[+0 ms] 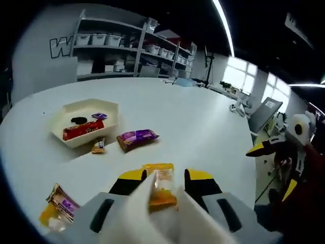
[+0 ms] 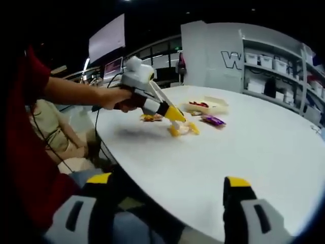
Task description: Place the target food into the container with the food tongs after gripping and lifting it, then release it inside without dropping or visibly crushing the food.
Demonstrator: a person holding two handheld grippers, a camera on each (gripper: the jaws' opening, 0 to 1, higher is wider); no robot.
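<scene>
My left gripper (image 1: 166,175) is shut on white food tongs (image 1: 152,208), whose arms run forward between its yellow-tipped jaws. The tongs pinch an orange-yellow snack packet (image 1: 161,189). In the right gripper view a hand holds that left gripper (image 2: 170,113) over the near part of the table, the packet (image 2: 184,129) low at the tongs' tip; I cannot tell whether it touches the tabletop. The cream hexagonal container (image 1: 109,108) sits to the far left and holds a red packet (image 1: 83,130) and small items. My right gripper (image 2: 167,180) is open and holds nothing, off the table's edge.
A purple packet (image 1: 137,138) and a small orange packet (image 1: 99,146) lie beside the container. More packets (image 1: 61,204) lie at the near left. The round white table (image 1: 203,127) has shelving (image 1: 127,46) behind it. A seated person (image 2: 51,132) is beyond the table's edge.
</scene>
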